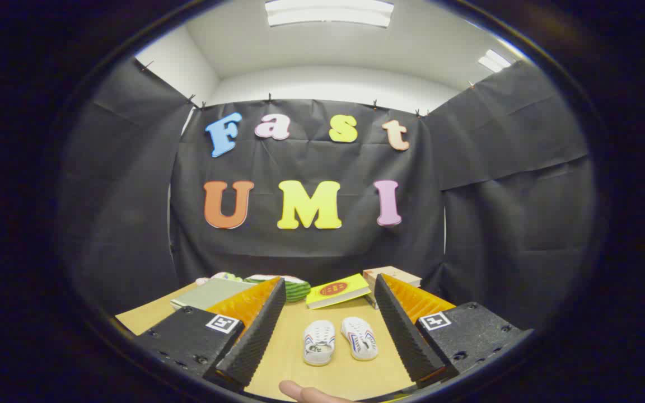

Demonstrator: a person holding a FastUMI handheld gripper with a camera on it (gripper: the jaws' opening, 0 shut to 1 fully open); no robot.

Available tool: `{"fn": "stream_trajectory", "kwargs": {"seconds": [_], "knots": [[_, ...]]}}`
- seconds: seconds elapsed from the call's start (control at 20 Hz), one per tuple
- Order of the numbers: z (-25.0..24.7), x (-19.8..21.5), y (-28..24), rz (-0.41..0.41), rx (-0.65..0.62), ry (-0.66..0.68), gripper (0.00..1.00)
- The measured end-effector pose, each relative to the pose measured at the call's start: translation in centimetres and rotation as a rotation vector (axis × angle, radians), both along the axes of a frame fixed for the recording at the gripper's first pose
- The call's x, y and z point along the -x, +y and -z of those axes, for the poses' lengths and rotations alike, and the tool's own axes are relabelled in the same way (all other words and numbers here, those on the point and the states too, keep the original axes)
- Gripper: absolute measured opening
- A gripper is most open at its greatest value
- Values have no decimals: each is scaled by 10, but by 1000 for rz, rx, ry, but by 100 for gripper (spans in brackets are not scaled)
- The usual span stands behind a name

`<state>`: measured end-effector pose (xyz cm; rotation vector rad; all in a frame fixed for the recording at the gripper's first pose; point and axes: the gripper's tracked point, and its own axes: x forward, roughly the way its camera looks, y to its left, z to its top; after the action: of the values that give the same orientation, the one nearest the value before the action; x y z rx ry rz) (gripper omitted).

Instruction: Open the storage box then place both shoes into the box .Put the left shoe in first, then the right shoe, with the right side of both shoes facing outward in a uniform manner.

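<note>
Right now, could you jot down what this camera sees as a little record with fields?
gripper: gripper open, black ridged fingers spread wide, holding nothing
shoes: pair of small white shoes side by side on the table, between the fingers
surface: light wooden table
beyond the shoes: yellow book, green striped round thing, grey-green flat book, tan box
person: fingertip near the gripper

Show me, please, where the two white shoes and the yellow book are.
left white shoe (319,342), gripper view, on its upper, between the open tool fingers.
right white shoe (360,337), gripper view, on its upper, beside the first.
yellow book (337,290), gripper view, on its cover, beyond the shoes.
</note>
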<state>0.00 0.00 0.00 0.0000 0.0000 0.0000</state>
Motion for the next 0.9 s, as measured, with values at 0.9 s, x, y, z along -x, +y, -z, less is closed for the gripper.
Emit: {"fn": "stream_trajectory", "kwargs": {"seconds": [0.9], "knots": [[38, -39, 9, -29, -18, 98, 100]]}}
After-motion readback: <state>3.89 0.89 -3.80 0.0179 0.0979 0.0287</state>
